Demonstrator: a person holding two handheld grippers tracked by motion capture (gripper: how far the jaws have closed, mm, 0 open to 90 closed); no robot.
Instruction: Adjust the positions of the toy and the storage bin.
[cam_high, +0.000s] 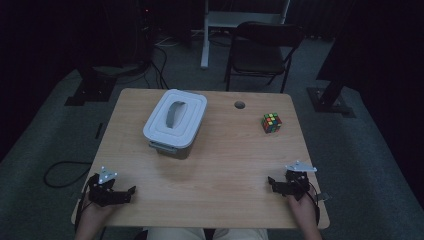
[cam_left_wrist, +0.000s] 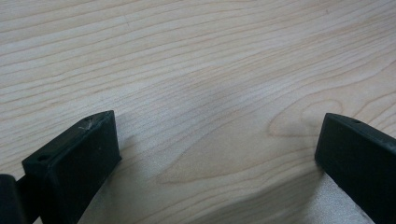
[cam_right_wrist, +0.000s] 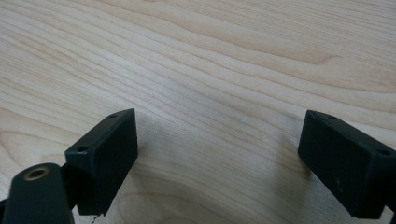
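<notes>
High view — boxy grey bin (cam_high: 174, 123), woodgrain table (cam_high: 225, 165)

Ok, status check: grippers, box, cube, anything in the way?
Left gripper and right gripper open, empty, low at near table edge. Lidded box closed, centre-left. Cube far right. Nothing between.

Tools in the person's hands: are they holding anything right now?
No, nothing. The left tool and the right tool are both open, with bare wooden table between the jaws. The box and cube sit untouched.
</notes>
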